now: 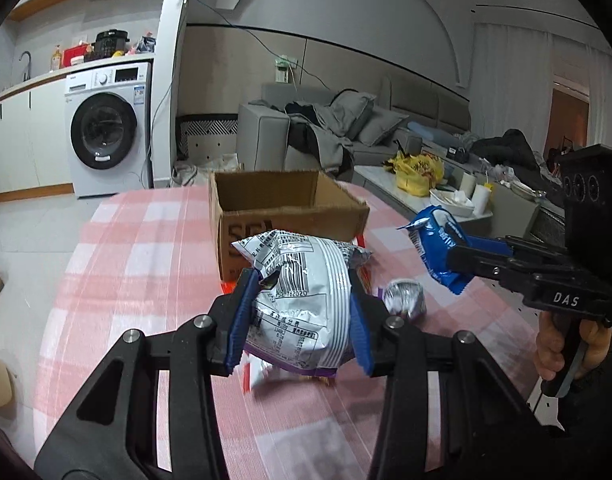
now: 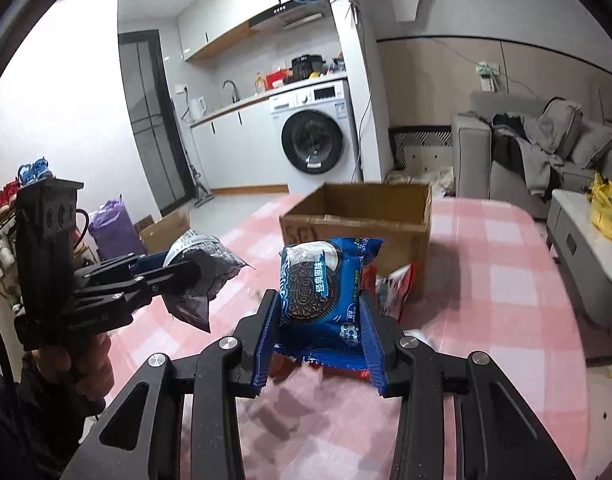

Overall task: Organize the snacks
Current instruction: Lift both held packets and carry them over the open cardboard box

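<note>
Two grippers each had a packet held up off the pink checked tablecloth (image 1: 146, 248), both in front of the open cardboard box (image 1: 282, 216); the left gripper (image 1: 302, 296) had its jaws partly closed around a puffy silver snack bag (image 1: 302, 284), blue pads pressing in on both sides of the bag; the right gripper (image 2: 319, 316) had its jaws clamped on a blue cookie packet (image 2: 325, 280), gripping it low so most of the packet stood up above the fingers; the box sat near the far edge of the table, top flaps open, inside looked empty from what showed; a small foil-wrapped round snack (image 1: 405, 296) and a red wrapper (image 2: 397, 284) lay on the cloth just beside the box, not yet picked up. Step in hand was probably carrying both packets over the box and dropping them in; to do it well, raise each packet clear of the near wall before moving forward, keep the two grippers apart so the bags don't collide, let go only once the packet is over the opening; squeeze on the silver bag should stay light, since it looked air-filled and could slip or burst; loose snacks remained for later.
</note>
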A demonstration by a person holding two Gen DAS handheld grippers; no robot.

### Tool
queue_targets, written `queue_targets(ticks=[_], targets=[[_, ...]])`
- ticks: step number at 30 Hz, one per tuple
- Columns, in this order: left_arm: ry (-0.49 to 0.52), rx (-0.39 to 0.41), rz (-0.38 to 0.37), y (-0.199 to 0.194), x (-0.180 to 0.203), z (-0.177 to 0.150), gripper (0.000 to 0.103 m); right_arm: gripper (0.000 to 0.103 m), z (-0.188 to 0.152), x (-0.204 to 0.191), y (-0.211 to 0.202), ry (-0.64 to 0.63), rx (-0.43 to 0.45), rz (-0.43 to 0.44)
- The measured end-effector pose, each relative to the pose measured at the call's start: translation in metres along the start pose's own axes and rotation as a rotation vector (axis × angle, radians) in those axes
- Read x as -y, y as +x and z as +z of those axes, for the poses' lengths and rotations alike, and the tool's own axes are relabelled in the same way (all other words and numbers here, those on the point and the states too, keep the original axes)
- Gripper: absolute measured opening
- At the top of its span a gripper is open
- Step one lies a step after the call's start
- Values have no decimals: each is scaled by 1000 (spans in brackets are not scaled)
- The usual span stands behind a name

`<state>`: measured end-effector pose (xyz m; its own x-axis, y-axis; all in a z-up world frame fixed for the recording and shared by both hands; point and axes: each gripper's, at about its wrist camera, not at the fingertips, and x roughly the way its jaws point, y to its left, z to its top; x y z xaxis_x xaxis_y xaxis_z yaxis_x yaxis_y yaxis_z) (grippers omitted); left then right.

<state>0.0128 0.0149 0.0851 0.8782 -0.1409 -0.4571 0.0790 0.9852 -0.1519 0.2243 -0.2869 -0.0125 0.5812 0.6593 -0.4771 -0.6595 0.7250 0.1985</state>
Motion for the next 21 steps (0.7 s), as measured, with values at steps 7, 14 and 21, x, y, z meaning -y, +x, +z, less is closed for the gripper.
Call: queue_targets(ticks=[7,14,21], targets=[[-5,28,13,19,-2,29,40,39,23,7,11,13,26,-15],[-6,51,37,44,-11,57,40,39,47,17,33,32,36,-28],[-10,58,51,80,-25,82,40,39,76,31,59,47,53,-40]])
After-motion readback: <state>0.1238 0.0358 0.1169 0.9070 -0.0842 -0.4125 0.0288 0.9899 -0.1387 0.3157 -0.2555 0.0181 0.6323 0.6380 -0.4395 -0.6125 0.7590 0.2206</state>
